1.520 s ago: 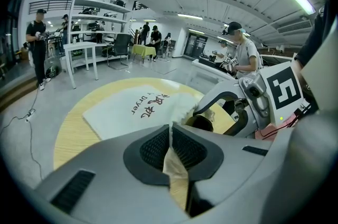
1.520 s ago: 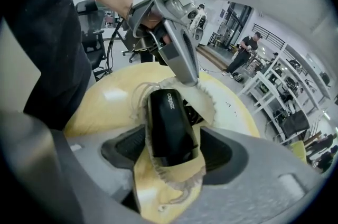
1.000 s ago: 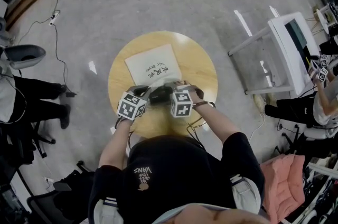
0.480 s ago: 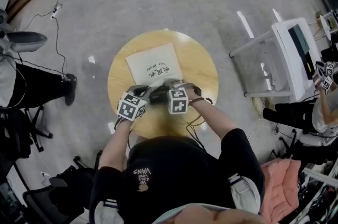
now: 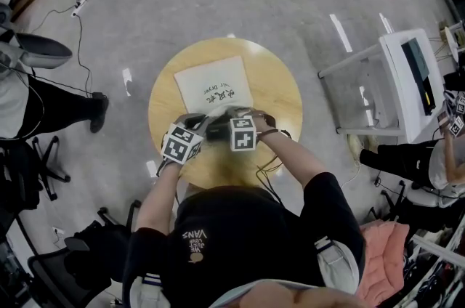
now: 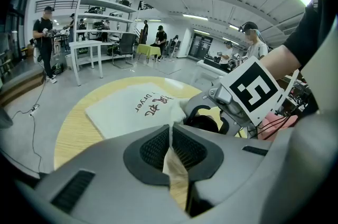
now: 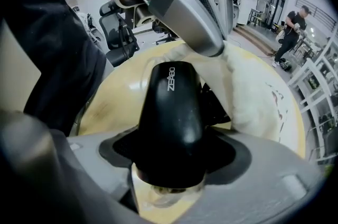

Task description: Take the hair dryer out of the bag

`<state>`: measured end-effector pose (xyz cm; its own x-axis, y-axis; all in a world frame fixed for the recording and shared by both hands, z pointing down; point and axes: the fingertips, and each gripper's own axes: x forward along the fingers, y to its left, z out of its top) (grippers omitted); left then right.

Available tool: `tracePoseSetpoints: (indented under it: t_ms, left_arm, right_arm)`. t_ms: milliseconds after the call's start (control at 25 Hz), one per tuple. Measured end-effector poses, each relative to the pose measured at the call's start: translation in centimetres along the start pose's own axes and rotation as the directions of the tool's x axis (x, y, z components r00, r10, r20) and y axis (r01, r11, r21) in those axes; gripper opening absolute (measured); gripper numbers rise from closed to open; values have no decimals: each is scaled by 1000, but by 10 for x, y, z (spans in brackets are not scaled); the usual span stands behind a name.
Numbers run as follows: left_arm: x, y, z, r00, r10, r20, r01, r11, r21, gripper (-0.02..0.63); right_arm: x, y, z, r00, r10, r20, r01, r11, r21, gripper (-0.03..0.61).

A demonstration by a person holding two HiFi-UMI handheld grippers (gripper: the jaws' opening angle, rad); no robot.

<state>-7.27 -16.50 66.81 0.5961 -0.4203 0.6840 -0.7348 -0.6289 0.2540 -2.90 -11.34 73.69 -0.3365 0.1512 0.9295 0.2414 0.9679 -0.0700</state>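
Note:
A white cloth bag (image 5: pixel 212 87) with printed lettering lies flat on the round wooden table (image 5: pixel 276 92). My left gripper (image 5: pixel 195 126) is shut on the bag's near edge; in the left gripper view, cloth (image 6: pixel 171 151) is pinched between its jaws (image 6: pixel 171 136). The black hair dryer (image 7: pixel 171 112) pokes out of the bag's mouth (image 7: pixel 232 85), and my right gripper (image 7: pixel 171 165) is shut on its body. From above, the dryer (image 5: pixel 218 130) shows as a dark shape between the two marker cubes. My right gripper (image 5: pixel 234 121) sits just right of it.
The small table stands alone on a grey floor. A person's legs (image 5: pixel 58 107) and office chairs are at the left, and a white bench (image 5: pixel 396 81) is at the right. Cables trail over the floor (image 5: pixel 80 45). A pink cloth (image 5: pixel 392 252) lies at the lower right.
My right gripper has tipped and shifted slightly towards the bag, still holding the dryer. The left gripper has stayed put on the bag's edge.

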Motion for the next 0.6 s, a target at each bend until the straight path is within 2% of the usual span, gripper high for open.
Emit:
tracePoseSetpoints:
  t_ms: [600]
  left_arm:
    - [1, 3, -3, 1000, 0, 0, 0, 1000, -5, 32]
  right_arm:
    - [5, -1, 3, 1000, 6, 11, -7, 1000, 23, 357]
